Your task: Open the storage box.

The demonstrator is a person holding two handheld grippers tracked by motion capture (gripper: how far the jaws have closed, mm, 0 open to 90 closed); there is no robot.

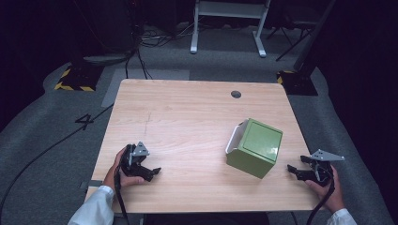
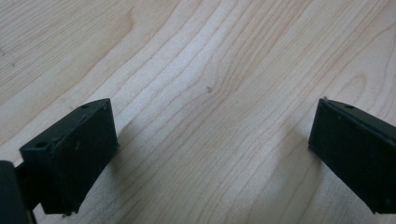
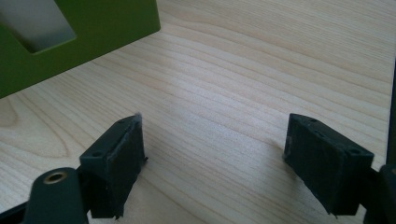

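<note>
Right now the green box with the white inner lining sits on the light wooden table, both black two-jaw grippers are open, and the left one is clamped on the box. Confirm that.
Not quite: the left gripper holds nothing. The left gripper view shows only bare wood between its spread jaws. The green box with the white lining sits on the light wooden table, nearer the right gripper, and both grippers are open.

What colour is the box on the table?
Green, with a white part at its open side; the box shows best in the high view.

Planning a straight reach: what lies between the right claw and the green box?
Nothing: bare light wooden tabletop separates the right claw from the green box, seen in the high view and the right gripper view.
</note>
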